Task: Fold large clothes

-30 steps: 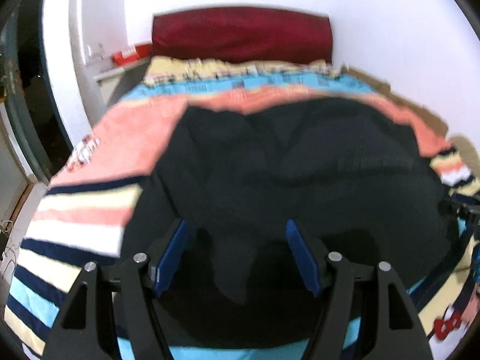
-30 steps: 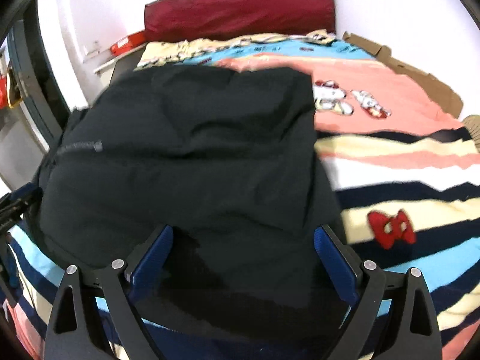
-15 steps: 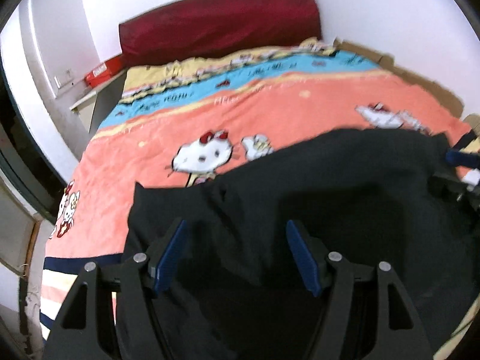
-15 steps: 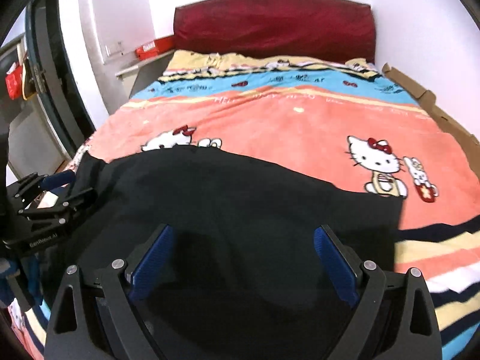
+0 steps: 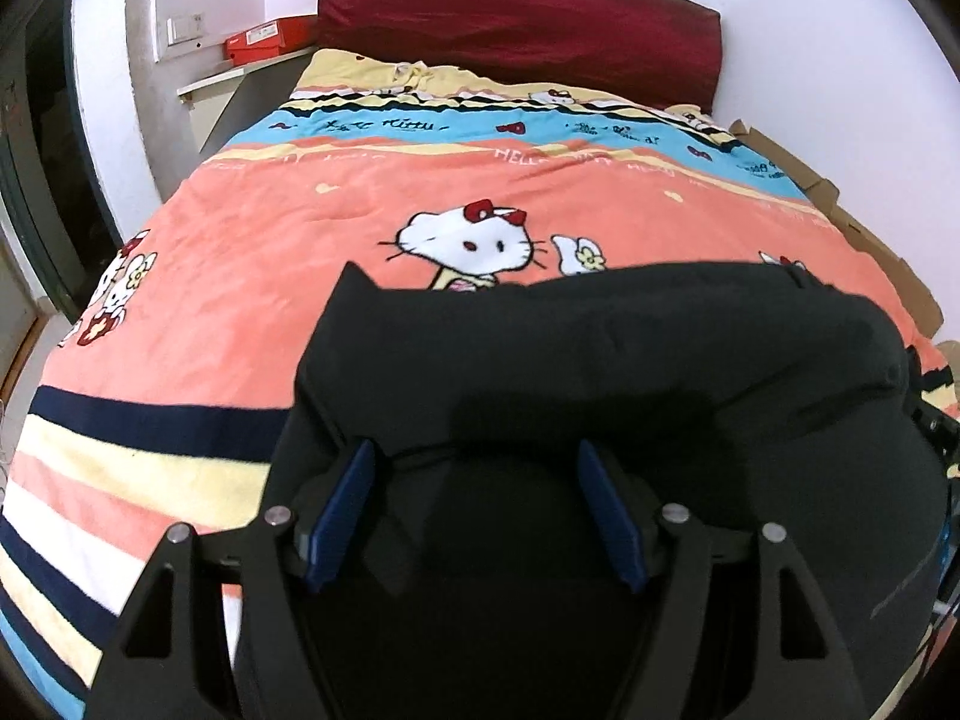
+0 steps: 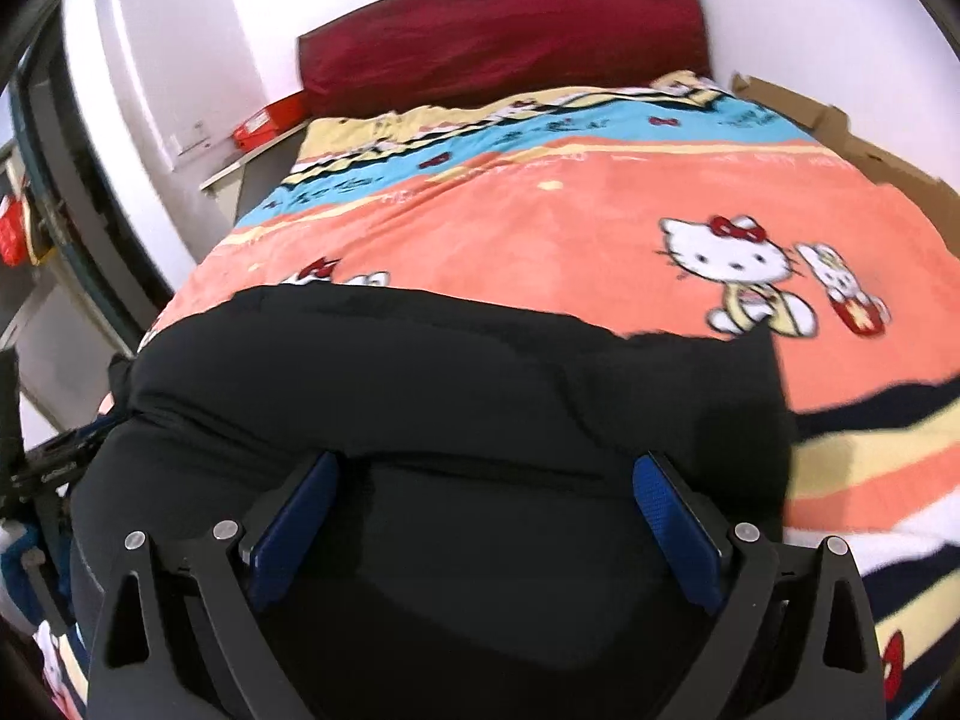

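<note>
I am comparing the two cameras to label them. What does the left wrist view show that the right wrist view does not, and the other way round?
Only the left wrist view: a small group of cartoon figures with flowers at the blanket's left edge, and the left gripper, its jaws opening over black fabric.

Only the right wrist view: the right gripper, jaws wide apart.

Both: the bulky black garment on the orange cartoon-cat blanket, the dark red headboard cushion and the red box.
</note>
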{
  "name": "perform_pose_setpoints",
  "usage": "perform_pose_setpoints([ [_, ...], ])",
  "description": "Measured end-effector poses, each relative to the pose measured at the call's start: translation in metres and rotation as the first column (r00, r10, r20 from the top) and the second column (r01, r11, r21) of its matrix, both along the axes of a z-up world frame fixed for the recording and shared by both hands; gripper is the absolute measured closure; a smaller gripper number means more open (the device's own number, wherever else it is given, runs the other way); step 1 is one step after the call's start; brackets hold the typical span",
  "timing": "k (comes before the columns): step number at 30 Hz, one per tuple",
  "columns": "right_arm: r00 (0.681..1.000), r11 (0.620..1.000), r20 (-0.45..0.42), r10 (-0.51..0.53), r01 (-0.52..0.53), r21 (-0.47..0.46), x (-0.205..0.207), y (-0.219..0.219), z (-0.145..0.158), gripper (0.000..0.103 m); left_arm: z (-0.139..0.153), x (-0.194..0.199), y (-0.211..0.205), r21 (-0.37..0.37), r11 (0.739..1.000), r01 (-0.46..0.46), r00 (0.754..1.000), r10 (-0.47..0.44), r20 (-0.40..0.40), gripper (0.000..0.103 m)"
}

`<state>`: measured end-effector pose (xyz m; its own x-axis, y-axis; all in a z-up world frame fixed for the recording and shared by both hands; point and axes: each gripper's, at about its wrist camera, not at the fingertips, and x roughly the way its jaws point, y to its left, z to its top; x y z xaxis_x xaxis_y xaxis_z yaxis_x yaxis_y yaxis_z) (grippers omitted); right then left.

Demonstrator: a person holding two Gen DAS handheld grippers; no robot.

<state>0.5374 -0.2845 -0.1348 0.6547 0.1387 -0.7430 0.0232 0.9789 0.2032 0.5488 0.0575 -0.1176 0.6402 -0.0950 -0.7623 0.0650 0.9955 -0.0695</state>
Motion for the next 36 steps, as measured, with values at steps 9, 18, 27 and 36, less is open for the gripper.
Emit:
perform_pose_setpoints([
  [9, 0.981, 0.985, -0.097, -0.167, 0.171, 0.028, -0.039, -0.058, -0.022, 0.006, 0.003, -0.035, 0.021, 0.103, 0.993, -0.056, 0.998, 0.052, 0.042, 0.032],
  [18, 0.995, 0.992, 0.067, -0.071, 0.077, -0.099, -0.102, -0.022, 0.021, 0.006, 0.021, -0.121, 0.009, 0.151, 0.984, -0.089, 0.972, 0.053, 0.230, 0.032],
  [27, 0.995, 0.996, 0.076, 0.063, -0.058, -0.065, -0.121, 0.029, -0.002, 0.006, -0.004, -0.128, -0.006, 0.199, 0.976, -0.090, 0.975, 0.046, 0.218, 0.032],
  [36, 0.998, 0.999, 0.061, -0.010, 0.013, -0.049, -0.130, -0.006, -0.018, 0.004, -0.013, -0.129, -0.008, 0.210, 0.973, -0.094, 0.977, 0.049, 0.208, 0.031],
])
